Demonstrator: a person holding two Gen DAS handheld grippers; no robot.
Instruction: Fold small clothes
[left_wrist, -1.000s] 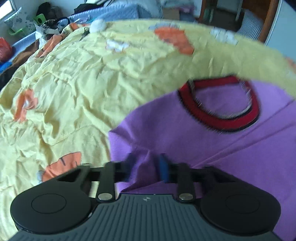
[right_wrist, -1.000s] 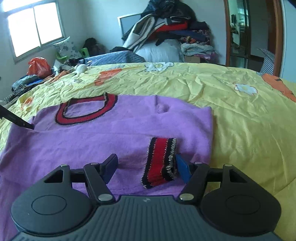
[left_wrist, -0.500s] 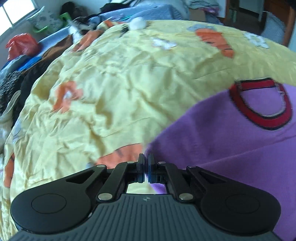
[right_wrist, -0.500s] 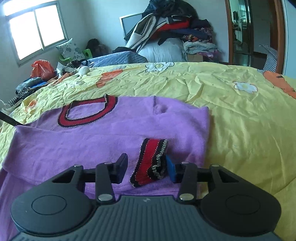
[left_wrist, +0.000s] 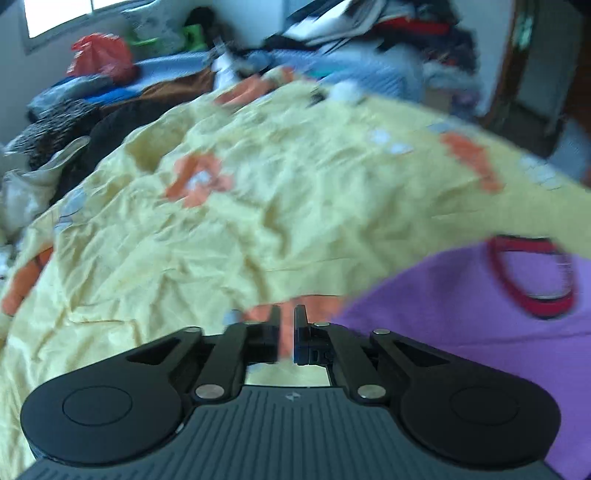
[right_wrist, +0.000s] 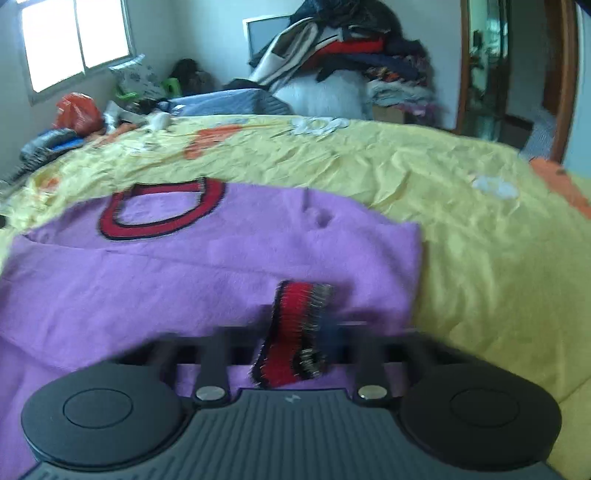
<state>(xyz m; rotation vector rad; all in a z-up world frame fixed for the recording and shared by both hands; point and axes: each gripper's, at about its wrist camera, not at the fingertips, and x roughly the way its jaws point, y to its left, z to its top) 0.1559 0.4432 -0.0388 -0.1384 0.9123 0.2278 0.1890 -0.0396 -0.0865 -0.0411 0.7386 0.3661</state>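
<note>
One yellow bedsheet (right_wrist: 461, 229) with orange and white prints fills both views, creased, under both tongs. Purple sweater (right_wrist: 207, 266) lies flat on it: ahead of the right gripper (right_wrist: 295, 343), and off to the right of the left gripper (left_wrist: 285, 332). Red-and-black neckline (right_wrist: 162, 210) sits at its far left part. Red-black striped cuff (right_wrist: 295, 332) lies between the right fingers; blur hides them, grip cannot be told. Left jaws stand narrowly parted, holding nothing, over bare sheet. Piled clothes (right_wrist: 354, 59) and a window (right_wrist: 74, 40) lie beyond.
</note>
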